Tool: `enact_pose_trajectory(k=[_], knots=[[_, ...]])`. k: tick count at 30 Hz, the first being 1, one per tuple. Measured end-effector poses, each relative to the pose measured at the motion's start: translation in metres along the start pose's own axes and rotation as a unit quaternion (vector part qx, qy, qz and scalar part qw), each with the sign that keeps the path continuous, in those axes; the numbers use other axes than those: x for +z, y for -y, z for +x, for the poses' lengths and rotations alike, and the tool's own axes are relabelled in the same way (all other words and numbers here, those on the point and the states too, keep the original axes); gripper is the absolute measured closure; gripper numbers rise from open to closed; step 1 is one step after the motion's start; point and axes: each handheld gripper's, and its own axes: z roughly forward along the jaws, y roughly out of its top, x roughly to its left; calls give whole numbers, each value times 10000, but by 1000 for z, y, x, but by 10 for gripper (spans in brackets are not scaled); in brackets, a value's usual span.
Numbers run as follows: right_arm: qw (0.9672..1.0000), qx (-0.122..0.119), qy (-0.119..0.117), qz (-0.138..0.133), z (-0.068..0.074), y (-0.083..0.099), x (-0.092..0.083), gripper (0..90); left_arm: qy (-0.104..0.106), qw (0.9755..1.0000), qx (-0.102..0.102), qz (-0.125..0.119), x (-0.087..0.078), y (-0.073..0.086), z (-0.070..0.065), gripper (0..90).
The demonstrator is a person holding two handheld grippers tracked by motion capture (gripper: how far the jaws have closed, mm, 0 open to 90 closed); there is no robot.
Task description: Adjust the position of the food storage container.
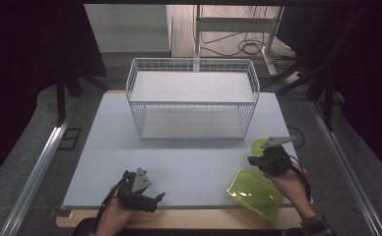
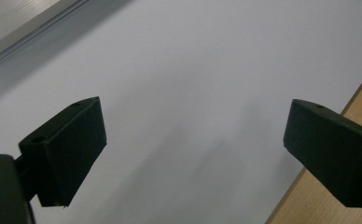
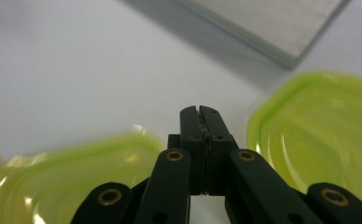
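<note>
Two translucent lime-green dishes lie at the table's near right. The larger dish (image 1: pixel 255 192) (image 3: pixel 76 172) sits by the front edge, and the smaller one (image 1: pixel 259 144) (image 3: pixel 319 135) lies just behind it, partly hidden by the gripper. My right gripper (image 1: pixel 252 160) (image 3: pixel 200 112) hovers between them, shut, with nothing visible between its jaws. My left gripper (image 1: pixel 155 200) (image 2: pixel 195 112) is at the near left over bare white tabletop. It is open with nothing between its jaws.
A white wire basket (image 1: pixel 194 98) with two flat shelves stands at the middle back of the white table (image 1: pixel 105 147); its base edge (image 3: pixel 272 28) lies close beyond the dishes. A wooden strip (image 1: pixel 189 216) (image 2: pixel 319 200) runs along the table's front edge.
</note>
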Motion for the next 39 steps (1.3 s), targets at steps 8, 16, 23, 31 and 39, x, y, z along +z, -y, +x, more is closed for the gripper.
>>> enact_pose_trajectory(k=[8,16,23,31,39], knots=[[9996,199,-14,-184,14,39,-43,887,-22,10000,32,7,1,-1,-1,58],[9992,363,126,-108,28,82,-73,884,-38,10000,47,16,1,-1,-1,59],[9986,460,261,-40,34,110,-87,882,-61,10000,60,43,1,-1,-1,59],[9965,777,274,-123,34,131,-86,869,-88,10000,17,32,1,0,0,59],[9962,796,250,-240,32,122,-72,889,-63,9999,42,71,2,-1,-1,59]])
